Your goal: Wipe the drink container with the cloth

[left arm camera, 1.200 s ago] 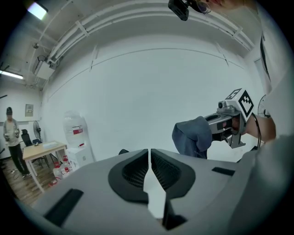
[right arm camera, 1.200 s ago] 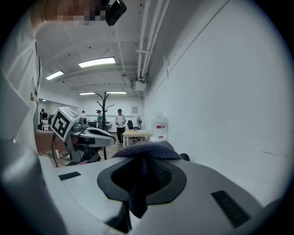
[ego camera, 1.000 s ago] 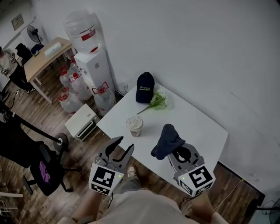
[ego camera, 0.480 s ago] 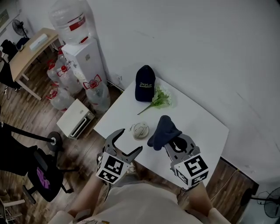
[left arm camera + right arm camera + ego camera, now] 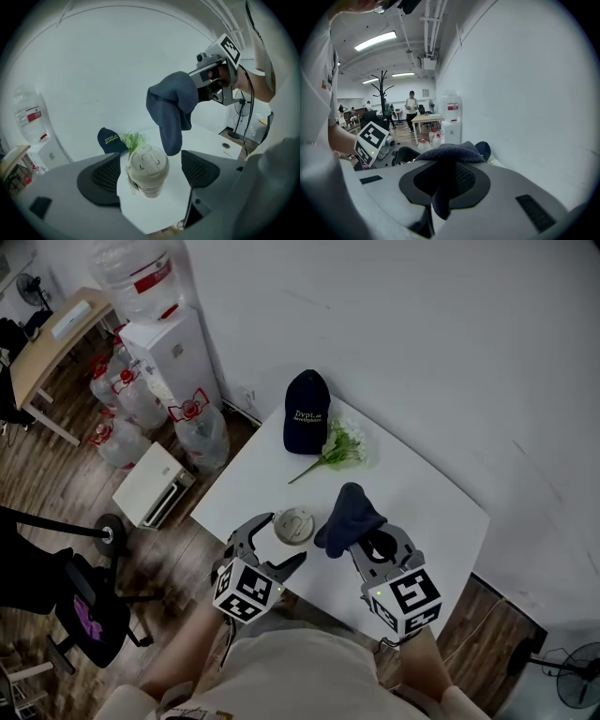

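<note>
A beige lidded drink cup stands upright near the white table's front left edge. My left gripper reaches around it. Its jaws are opening, and the cup sits between the pads with a gap on each side. My right gripper is shut on a dark blue cloth, which hangs just right of the cup and above it. In the left gripper view the cloth droops over the cup's lid. In the right gripper view the cloth is bunched between the jaws.
A dark cap and a sprig of green flowers lie at the table's far side. Left of the table stand a water dispenser, several water jugs and a white box. A chair stands at lower left.
My left gripper has risen from below the table edge to the cup and its jaws have spread wide around it. The cloth in my right gripper has come closer to the cup.
</note>
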A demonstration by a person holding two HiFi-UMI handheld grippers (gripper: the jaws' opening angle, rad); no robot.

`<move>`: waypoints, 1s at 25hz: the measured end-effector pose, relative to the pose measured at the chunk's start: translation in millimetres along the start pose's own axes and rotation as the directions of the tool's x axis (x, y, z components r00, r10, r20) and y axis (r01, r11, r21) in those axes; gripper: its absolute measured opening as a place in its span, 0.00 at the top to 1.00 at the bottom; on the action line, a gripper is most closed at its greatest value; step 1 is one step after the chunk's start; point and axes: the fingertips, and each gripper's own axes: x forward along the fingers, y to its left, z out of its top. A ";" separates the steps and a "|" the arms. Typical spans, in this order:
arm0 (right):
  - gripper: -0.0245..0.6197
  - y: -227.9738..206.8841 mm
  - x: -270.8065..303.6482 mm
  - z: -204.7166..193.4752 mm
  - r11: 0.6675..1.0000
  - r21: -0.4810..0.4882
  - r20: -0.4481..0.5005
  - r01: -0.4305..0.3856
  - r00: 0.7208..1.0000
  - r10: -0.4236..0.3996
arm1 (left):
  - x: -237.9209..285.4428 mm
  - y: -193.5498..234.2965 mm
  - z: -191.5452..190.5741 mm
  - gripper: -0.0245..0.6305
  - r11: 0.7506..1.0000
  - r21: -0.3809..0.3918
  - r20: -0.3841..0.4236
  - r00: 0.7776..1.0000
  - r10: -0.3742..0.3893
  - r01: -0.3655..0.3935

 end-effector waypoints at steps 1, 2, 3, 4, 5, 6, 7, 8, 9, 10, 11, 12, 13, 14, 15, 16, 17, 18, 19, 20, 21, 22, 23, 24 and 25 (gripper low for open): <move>0.87 -2.0 2.8 -2.3 1.000 0.002 -0.004 -0.008 1.000 0.008 | 5.8 -0.8 -2.9 0.35 1.000 0.002 -0.015 1.000 -0.004 0.004; 0.87 -3.4 5.4 -4.9 1.000 0.002 -0.011 -0.018 1.000 0.018 | 10.7 -1.6 -5.5 0.35 1.000 -0.001 -0.026 1.000 -0.005 0.005; 0.87 -4.0 7.9 -7.5 1.000 0.000 -0.019 -0.029 0.999 0.029 | 14.6 -2.1 -7.6 0.35 1.000 -0.003 -0.036 0.999 -0.001 0.000; 0.87 -4.0 10.4 -10.2 0.999 -0.003 -0.027 -0.041 0.999 0.041 | 17.4 -2.0 -9.3 0.35 1.000 -0.001 -0.045 0.999 0.010 -0.010; 0.87 -3.9 13.0 -12.8 0.999 -0.004 -0.035 -0.054 0.998 0.054 | 19.8 -1.2 -10.8 0.35 1.000 0.007 -0.056 0.998 0.025 -0.025; 0.87 -4.1 15.8 -15.5 0.998 -0.004 -0.042 -0.067 0.997 0.067 | 22.6 0.1 -12.0 0.35 0.999 0.017 -0.066 0.997 0.041 -0.040; 0.87 -4.7 18.7 -18.1 0.997 -0.003 -0.048 -0.079 0.996 0.079 | 26.2 1.5 -13.1 0.35 0.998 0.023 -0.075 0.996 0.054 -0.052; 0.87 -5.3 22.0 -20.8 0.996 -0.005 -0.055 -0.090 0.994 0.090 | 30.5 2.5 -14.5 0.35 0.998 0.021 -0.083 0.995 0.060 -0.059; 0.87 -5.3 25.7 -23.6 0.995 -0.010 -0.065 -0.102 0.993 0.101 | 34.9 2.9 -16.6 0.35 0.998 0.015 -0.089 0.994 0.062 -0.061; 0.87 -4.5 29.7 -26.2 0.993 -0.019 -0.076 -0.113 0.991 0.112 | 38.8 3.4 -18.9 0.35 0.998 0.010 -0.094 0.993 0.065 -0.065; 0.87 -3.1 34.0 -28.4 0.992 -0.031 -0.089 -0.124 0.989 0.121 | 41.9 4.5 -20.5 0.35 0.997 0.008 -0.096 0.993 0.074 -0.073; 0.87 -1.5 38.2 -30.2 0.990 -0.046 -0.102 -0.133 0.987 0.127 | 44.1 6.1 -20.9 0.35 0.996 0.008 -0.095 0.992 0.087 -0.087; 0.87 -0.1 42.4 -32.1 0.988 -0.061 -0.116 -0.140 0.984 0.133 | 45.8 7.5 -20.2 0.35 0.995 0.004 -0.093 0.991 0.099 -0.099; 0.87 1.0 46.6 -33.8 0.986 -0.070 -0.125 -0.149 0.982 0.139 | 47.1 8.2 -18.8 0.35 0.994 -0.002 -0.090 0.990 0.107 -0.108; 0.87 2.4 51.0 -35.1 0.985 -0.074 -0.131 -0.158 0.980 0.148 | 47.9 8.2 -17.4 0.35 0.994 -0.005 -0.088 0.990 0.113 -0.114; 0.87 4.4 55.8 -36.5 0.983 -0.076 -0.136 -0.169 0.978 0.158 | 48.2 7.5 -16.5 0.36 0.993 -0.001 -0.086 0.989 0.116 -0.117; 0.87 6.8 61.1 -38.2 0.980 -0.077 -0.142 -0.183 0.975 0.171 | 48.3 6.7 -16.2 0.36 0.993 0.008 -0.083 0.989 0.118 -0.118; 0.87 9.4 66.9 -40.4 0.977 -0.079 -0.150 -0.198 0.971 0.185 | 48.4 6.2 -16.4 0.36 0.993 0.016 -0.080 0.990 0.120 -0.119; 0.87 12.1 72.8 -43.0 0.973 -0.083 -0.161 -0.213 0.967 0.198 | 48.5 6.3 -16.9 0.36 0.993 0.022 -0.079 0.989 0.121 -0.120; 0.87 14.6 78.6 -45.8 0.970 -0.089 -0.174 -0.228 0.962 0.210 | 48.7 6.6 -17.7 0.36 0.992 0.025 -0.079 0.989 0.122 -0.121; 0.87 16.9 83.9 -48.9 0.966 -0.097 -0.187 -0.240 0.958 0.219 | 48.7 6.7 -18.5 0.36 0.992 0.027 -0.080 0.989 0.124 -0.122; 0.87 19.1 88.5 -51.9 0.962 -0.109 -0.201 -0.249 0.954 0.224 | 48.5 6.5 -19.3 0.36 0.992 0.027 -0.079 0.989 0.125 -0.123; 0.87 21.0 92.4 -54.3 0.958 -0.122 -0.214 -0.258 0.950 0.228 | 48.1 6.2 -19.7 0.36 0.992 0.027 -0.076 0.989 0.125 -0.123; 0.87 23.0 96.0 -55.8 0.954 -0.135 -0.227 -0.268 0.945 0.233 | 47.7 5.6 -19.9 0.36 0.992 0.027 -0.072 0.990 0.123 -0.122; 0.87 25.9 99.5 -56.9 0.950 -0.143 -0.240 -0.279 0.941 0.240 | 47.5 5.1 -19.9 0.36 0.993 0.027 -0.070 0.990 0.120 -0.119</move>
